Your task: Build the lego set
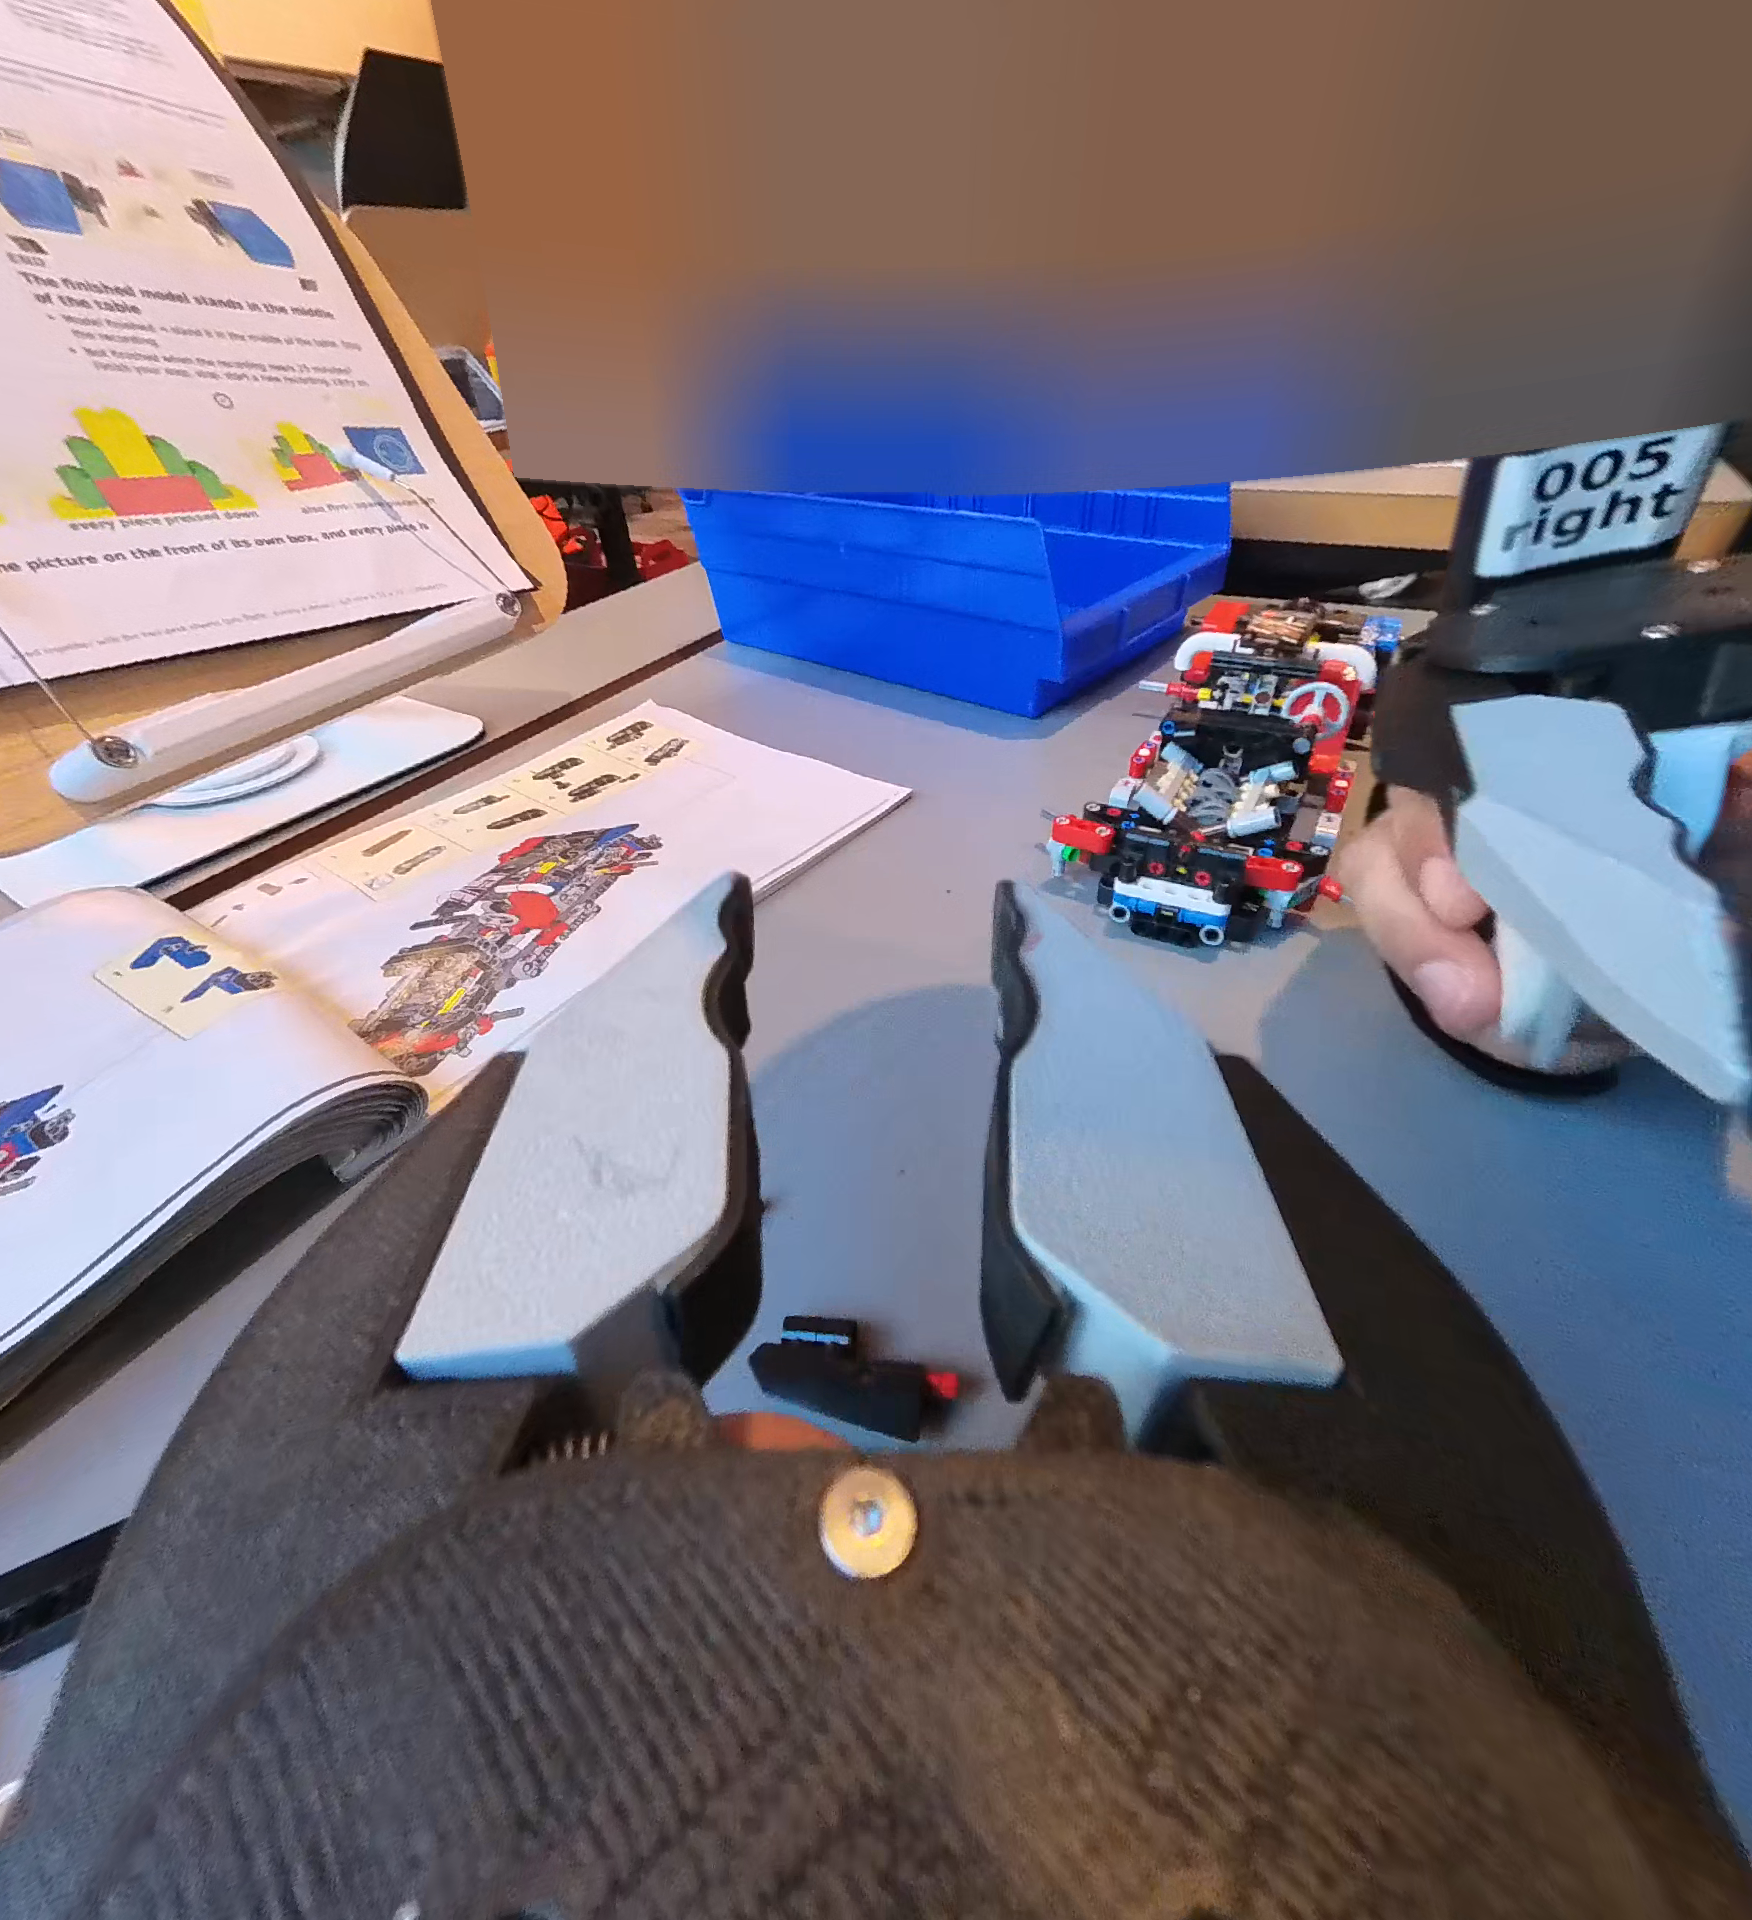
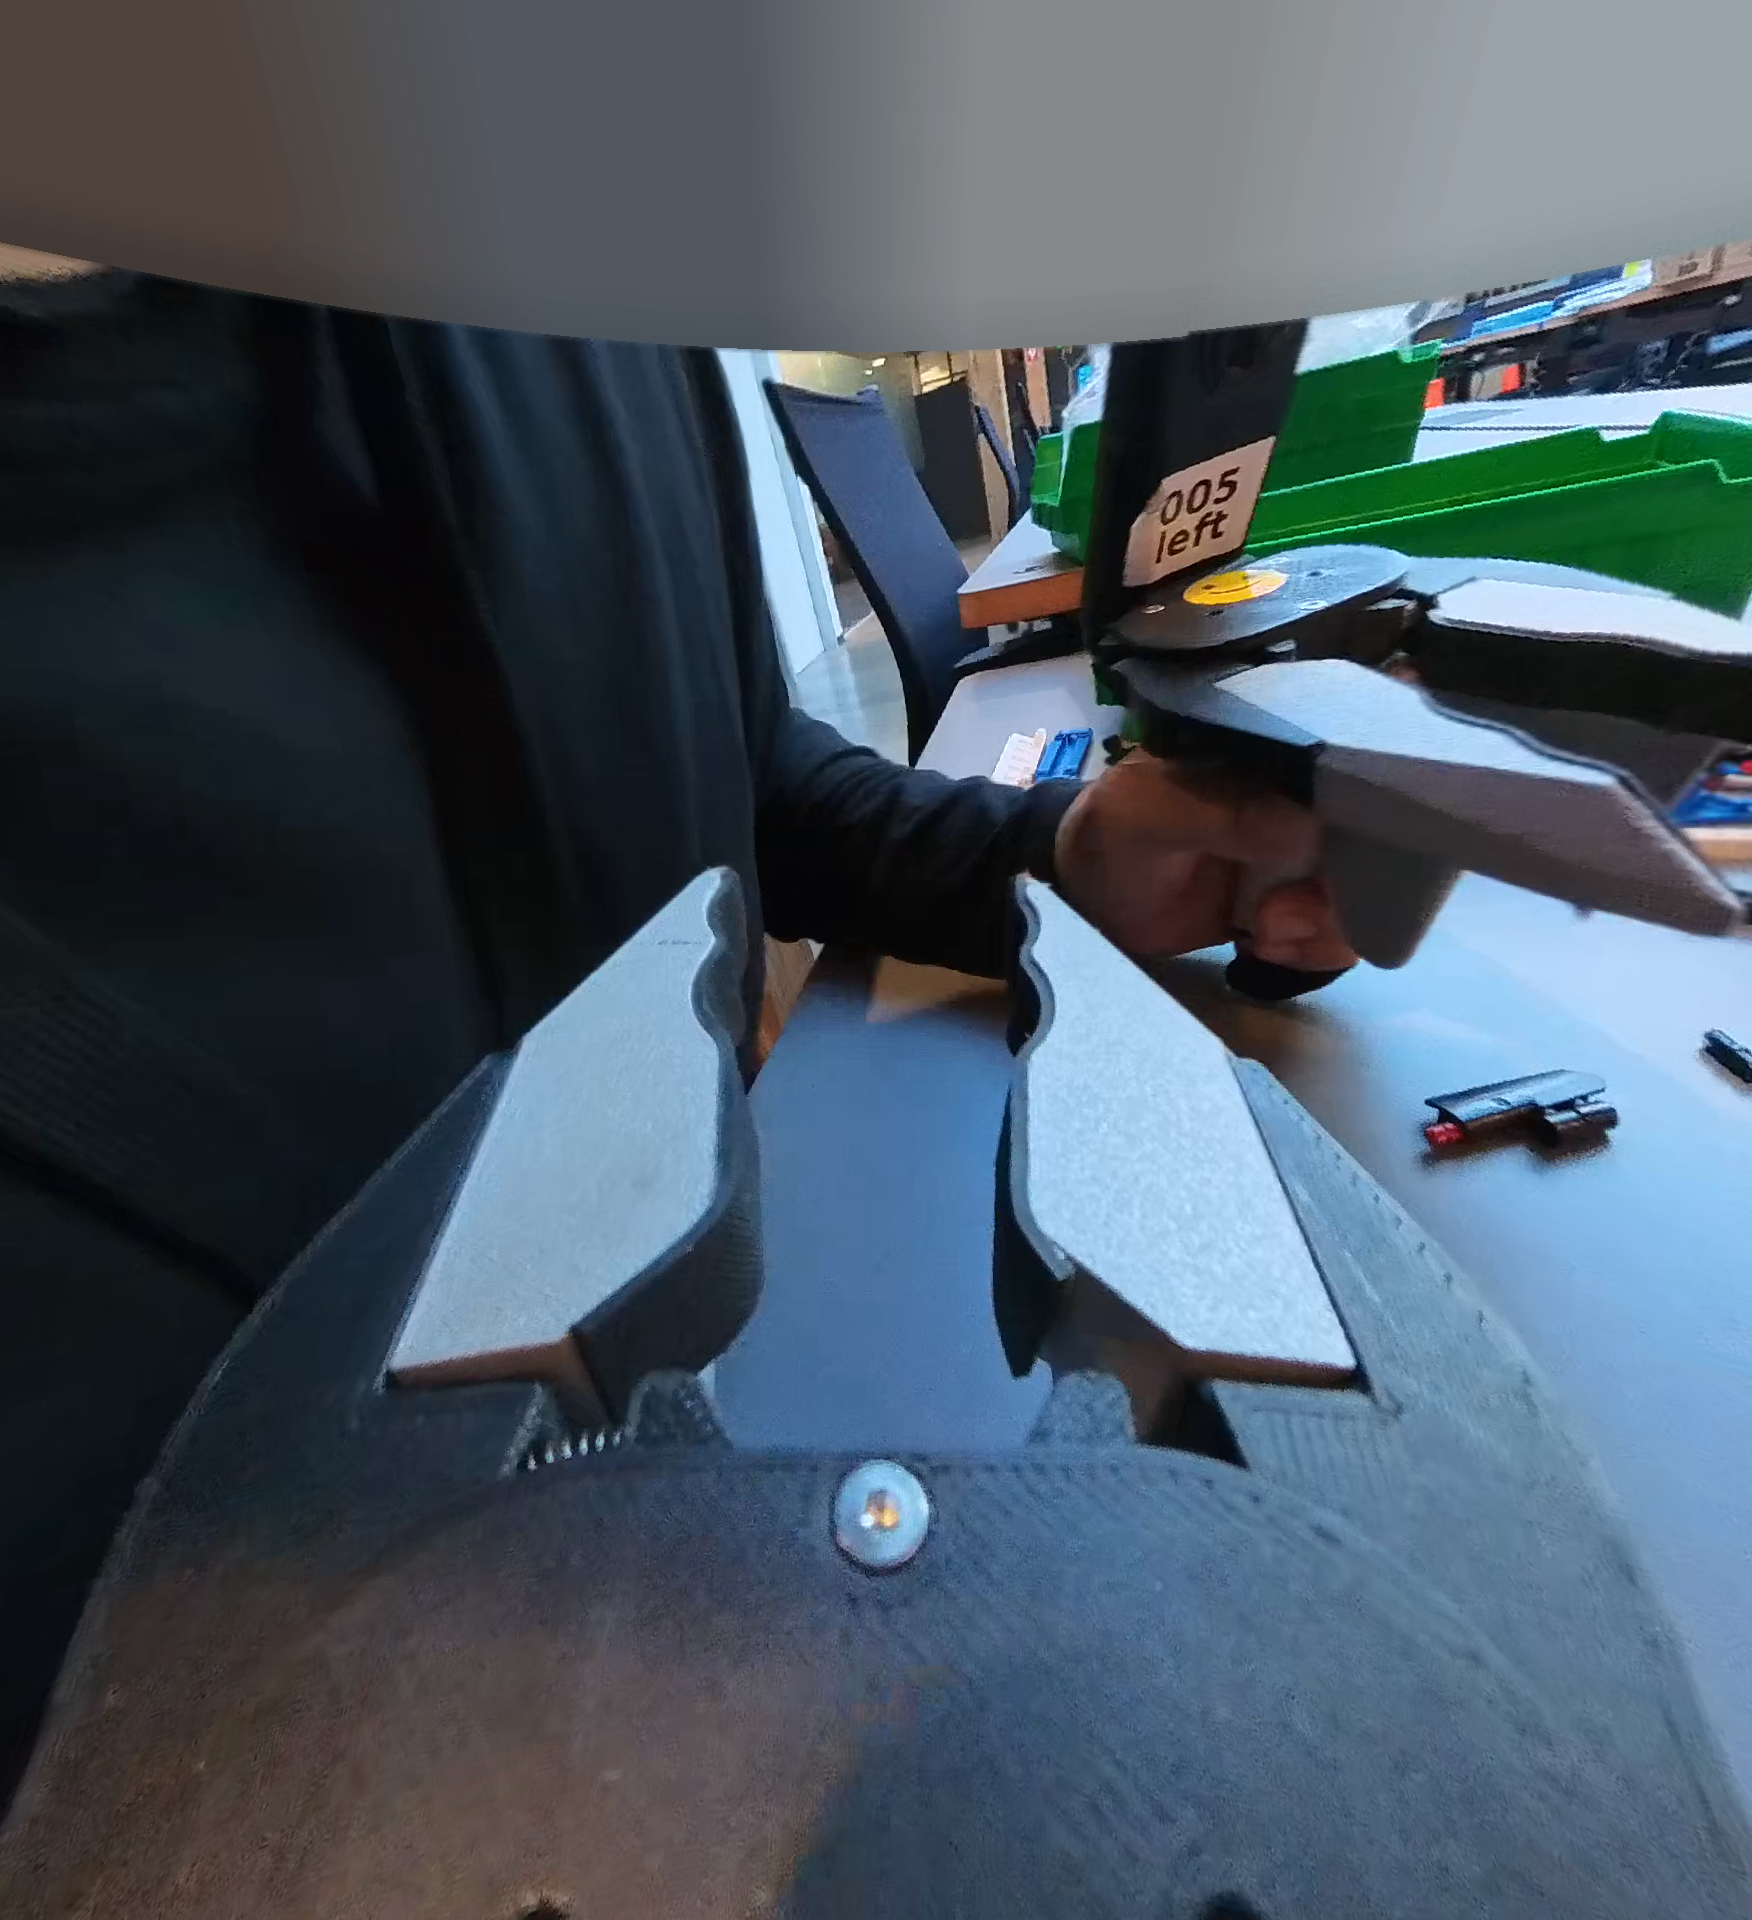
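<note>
Left tool (image 1: 872, 956) spread and empty above the grey table (image 1: 903, 1122), a small black piece with a red pin (image 1: 856, 1382) lying on the surface under its base. Right tool (image 2: 877, 956) likewise spread, gripping nothing, turned toward a dark-sleeved torso rather than the work. Half-built chassis (image 1: 1225, 790) parked farther back, just in front of the blue bin (image 1: 955, 603), near the open instruction booklet (image 1: 228, 1018).

Likely trouble: a blind descent nudging the small piece out of reach, since it sits close under the tool's base and not between the tips; loose black pins (image 2: 1736, 1056) scattered nearby, easily swept off by a passing hand; the chassis close enough to be knocked by the right hand.

Blue bin's contents hidden behind its front wall. Green bins (image 2: 1537, 499) stacked on the far side, contents also unseen.
</note>
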`<state>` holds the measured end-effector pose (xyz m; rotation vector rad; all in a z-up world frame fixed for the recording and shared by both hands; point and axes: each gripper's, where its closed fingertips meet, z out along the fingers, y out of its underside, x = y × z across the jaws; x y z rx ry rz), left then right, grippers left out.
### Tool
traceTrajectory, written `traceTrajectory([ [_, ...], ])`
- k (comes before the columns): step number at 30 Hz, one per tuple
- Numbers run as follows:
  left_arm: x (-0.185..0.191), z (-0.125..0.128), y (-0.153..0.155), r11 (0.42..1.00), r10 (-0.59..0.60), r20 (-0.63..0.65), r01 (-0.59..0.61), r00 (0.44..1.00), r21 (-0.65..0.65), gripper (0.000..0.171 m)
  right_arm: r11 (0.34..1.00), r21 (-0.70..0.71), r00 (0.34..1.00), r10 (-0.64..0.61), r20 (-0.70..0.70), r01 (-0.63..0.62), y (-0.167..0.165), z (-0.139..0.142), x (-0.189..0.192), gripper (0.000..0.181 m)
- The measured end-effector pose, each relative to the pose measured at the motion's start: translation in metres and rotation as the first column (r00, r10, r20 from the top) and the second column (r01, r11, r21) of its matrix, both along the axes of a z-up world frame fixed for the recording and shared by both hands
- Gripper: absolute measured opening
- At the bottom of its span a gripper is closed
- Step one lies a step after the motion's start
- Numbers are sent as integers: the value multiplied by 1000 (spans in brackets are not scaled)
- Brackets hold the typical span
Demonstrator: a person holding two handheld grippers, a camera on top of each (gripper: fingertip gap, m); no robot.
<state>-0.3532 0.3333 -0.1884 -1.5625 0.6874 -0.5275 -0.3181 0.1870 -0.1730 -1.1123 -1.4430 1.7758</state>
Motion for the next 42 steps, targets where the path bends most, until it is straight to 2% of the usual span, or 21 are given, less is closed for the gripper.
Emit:
traceTrajectory([
  [8,-9,6,-1,1000,22,24,-22,999,11,41,994,-110,1000,-16,-2,15,15,4,0,48],
  [19,-2,5,-6,1000,4,-2,-4,1000,17,38,1000,-26,1000,-15,6,15,5,0,0,47],
  [31,-3,3,-5,1000,1,2,-1,1000,8,36,997,-72,1000,-9,4,10,10,2,0,46],
  [42,0,4,-7,1000,-6,-6,6,1000,15,35,999,-48,1000,-8,8,8,7,1,-1,46],
])
